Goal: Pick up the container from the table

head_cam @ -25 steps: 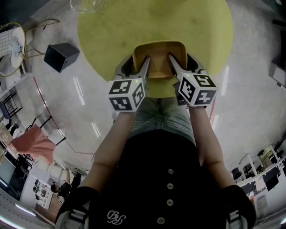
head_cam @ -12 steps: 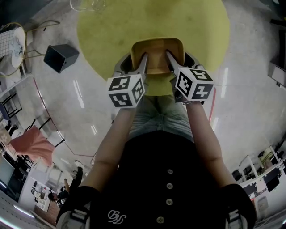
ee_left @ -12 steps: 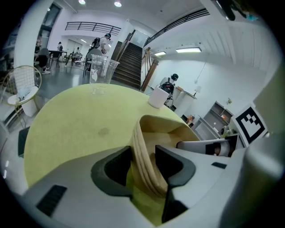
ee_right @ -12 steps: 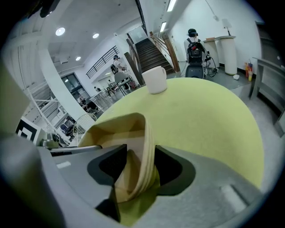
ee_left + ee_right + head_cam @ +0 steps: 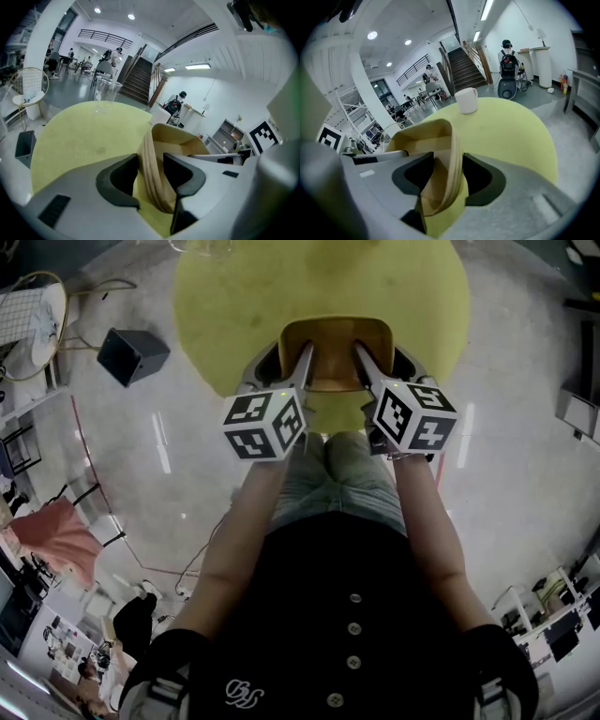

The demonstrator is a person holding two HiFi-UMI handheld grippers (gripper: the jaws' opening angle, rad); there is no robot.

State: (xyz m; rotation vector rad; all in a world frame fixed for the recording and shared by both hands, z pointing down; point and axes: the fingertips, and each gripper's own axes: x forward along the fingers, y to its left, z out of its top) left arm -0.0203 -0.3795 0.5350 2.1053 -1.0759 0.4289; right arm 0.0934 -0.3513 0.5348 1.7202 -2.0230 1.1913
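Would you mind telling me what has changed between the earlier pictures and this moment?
Both grippers' fingers have just been closing: the left gripper and right gripper now pinch opposite side walls of the container, and it seems to have risen off the yellow table. The table stayed put.

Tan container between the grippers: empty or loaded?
Empty, as far as visible: the tan wooden container shows only bare inner walls and floor in head view and both gripper views.
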